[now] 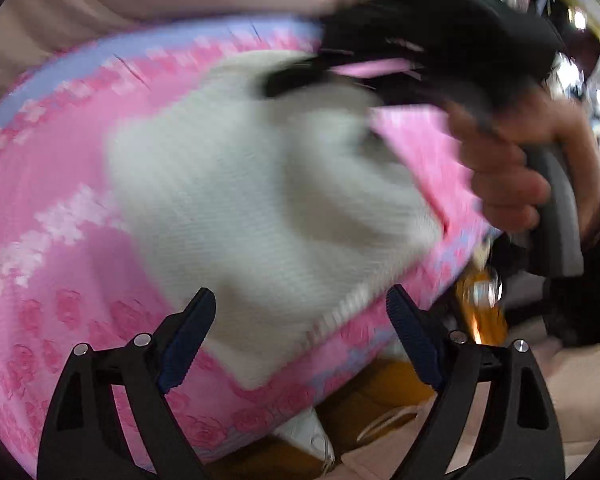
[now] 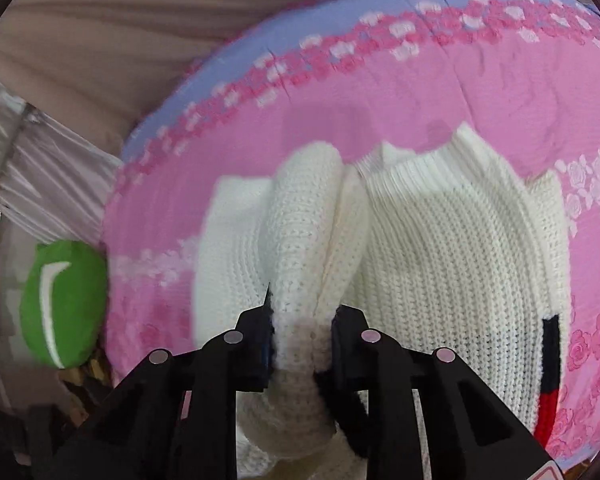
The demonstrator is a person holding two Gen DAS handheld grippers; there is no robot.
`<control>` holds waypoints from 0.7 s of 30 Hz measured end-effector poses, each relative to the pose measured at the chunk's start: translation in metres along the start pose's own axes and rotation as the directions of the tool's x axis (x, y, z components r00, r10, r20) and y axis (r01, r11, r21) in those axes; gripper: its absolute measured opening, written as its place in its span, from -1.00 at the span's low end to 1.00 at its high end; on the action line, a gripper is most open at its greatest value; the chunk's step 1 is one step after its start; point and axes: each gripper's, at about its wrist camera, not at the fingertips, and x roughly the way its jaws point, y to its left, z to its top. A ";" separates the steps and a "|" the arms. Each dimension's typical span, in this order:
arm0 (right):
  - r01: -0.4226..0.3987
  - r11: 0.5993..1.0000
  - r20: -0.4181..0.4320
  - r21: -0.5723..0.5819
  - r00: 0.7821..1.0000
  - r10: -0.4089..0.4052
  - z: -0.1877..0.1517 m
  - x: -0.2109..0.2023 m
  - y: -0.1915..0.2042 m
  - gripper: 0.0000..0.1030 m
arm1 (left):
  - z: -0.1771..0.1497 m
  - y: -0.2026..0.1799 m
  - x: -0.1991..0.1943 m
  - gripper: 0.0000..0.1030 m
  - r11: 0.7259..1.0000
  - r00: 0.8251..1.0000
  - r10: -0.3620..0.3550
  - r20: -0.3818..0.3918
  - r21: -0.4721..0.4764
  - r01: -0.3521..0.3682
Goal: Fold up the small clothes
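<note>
Underneath everything lies the pink rose-printed quilt [image 2: 308, 120], padded and yielding, so nothing will slide far on it but nothing will press crisp either. On it lies the white knit sweater [image 2: 460, 248], spread near the quilt's edge; I judge it thick, soft and floppy, light enough to lift by one pinch, stretchy where pulled, best taken at a hem, cuff or shoulder seam so the fold line runs straight. My right tool [image 2: 300, 336] is clamped on a bunched roll of that knit, probably a sleeve [image 2: 300, 240], raised off the body. My left tool [image 1: 300, 312] is spread wide and holds nothing, hovering over the ribbed hem [image 1: 340, 312]. Beside the quilt sits a green cushion [image 2: 64, 304], apart from the sweater. My right hand [image 1: 512, 168] and its tool crowd the sweater's far side in the blurred left view.
</note>
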 end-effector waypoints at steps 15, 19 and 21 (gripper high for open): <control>0.135 0.974 0.130 0.183 0.979 -0.160 -0.051 -0.091 -0.117 -0.02 | 0.035 0.032 0.006 0.72 0.957 0.996 0.088 0.029 -0.280 -0.076; 0.107 0.984 0.099 0.139 0.988 -0.122 -0.085 -0.112 -0.103 0.09 | 0.036 0.027 0.011 0.72 0.956 0.993 0.117 0.021 -0.272 -0.107; 0.064 0.991 0.071 0.118 0.995 -0.073 -0.102 -0.104 -0.096 0.10 | 0.036 0.026 0.013 0.72 0.953 0.994 0.107 0.017 -0.286 -0.098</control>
